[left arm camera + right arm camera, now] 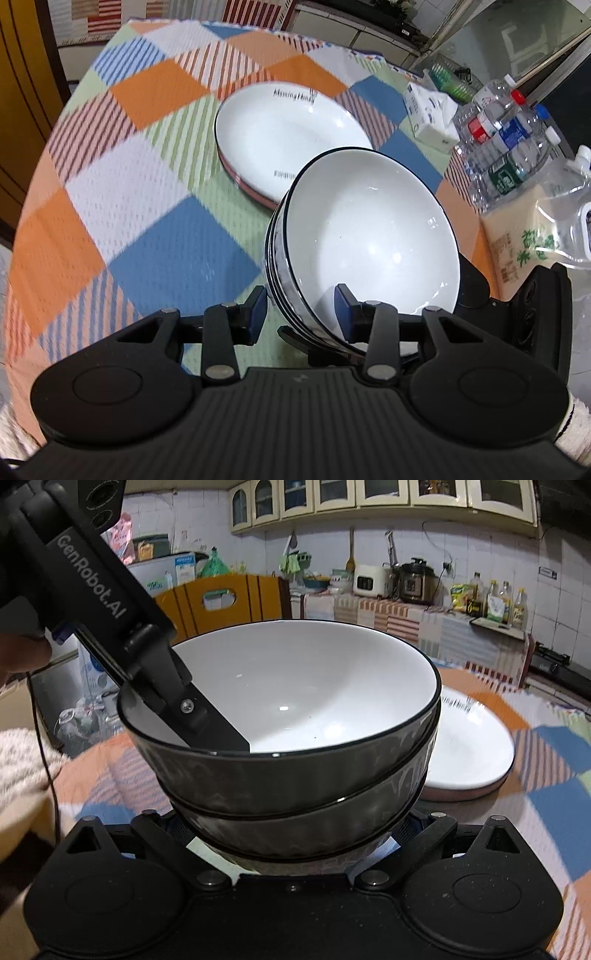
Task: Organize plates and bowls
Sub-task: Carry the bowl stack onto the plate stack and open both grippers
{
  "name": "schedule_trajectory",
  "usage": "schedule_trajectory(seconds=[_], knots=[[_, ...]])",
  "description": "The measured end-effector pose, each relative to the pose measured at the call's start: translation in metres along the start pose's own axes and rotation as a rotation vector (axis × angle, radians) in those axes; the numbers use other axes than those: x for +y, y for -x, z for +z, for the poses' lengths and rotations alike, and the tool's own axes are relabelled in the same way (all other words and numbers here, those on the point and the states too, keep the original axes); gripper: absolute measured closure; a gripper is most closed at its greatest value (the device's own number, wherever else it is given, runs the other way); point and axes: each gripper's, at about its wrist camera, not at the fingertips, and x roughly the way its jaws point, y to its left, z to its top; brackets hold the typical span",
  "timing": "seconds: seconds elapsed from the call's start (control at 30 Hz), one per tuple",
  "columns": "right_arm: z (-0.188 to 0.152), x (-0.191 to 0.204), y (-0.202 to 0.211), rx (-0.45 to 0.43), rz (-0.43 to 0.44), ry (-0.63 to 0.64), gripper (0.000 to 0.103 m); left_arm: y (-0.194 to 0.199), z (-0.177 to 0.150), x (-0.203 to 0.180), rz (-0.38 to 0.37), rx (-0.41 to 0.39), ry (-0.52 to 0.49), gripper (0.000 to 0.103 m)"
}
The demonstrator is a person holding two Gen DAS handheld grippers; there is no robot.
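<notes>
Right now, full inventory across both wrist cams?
bowl stack: at least three nested, dark outside, white inside, tilted, held between both claws
plates: stacked, count unclear, white with a reddish-brown edge, on the table behind the bowls
tablecloth: one, orange, blue, green and white checks, covering the table
water bottles: several, clear with red, white and blue caps, right table edge
tissue pack: one, white, beside the bottles
rice bag: one, clear, green print, right edge
left claw: black, blue pads, straddling the bowl rims
right claw: black, around the stack's base, fingertips hidden
</notes>
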Motion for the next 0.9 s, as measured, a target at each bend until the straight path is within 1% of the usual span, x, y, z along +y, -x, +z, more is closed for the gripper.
schedule_trajectory(seconds=[0.2,0.37,0.53,0.67,0.9], knots=[[0.026,-0.013,-0.008,-0.030,-0.025,0.019,0.001,0.006,0.032,-0.007,0.028,-0.022,-0.019,0.065],[0.039,-0.028,-0.016,-0.039,-0.041,0.005,0.001,-0.001,0.058,-0.010,0.036,-0.027,-0.038,0.065],[0.046,-0.046,-0.031,-0.027,-0.056,0.005,0.001,-0.022,0.081,-0.011,0.051,-0.020,-0.060,0.065],[0.044,-0.064,-0.046,-0.013,-0.056,-0.036,0.001,-0.043,0.094,-0.007,0.053,-0.011,-0.059,0.065],[0.045,-0.084,-0.073,0.022,-0.084,-0.080,0.001,-0.076,0.117,0.008,0.025,0.002,-0.001,0.065]])
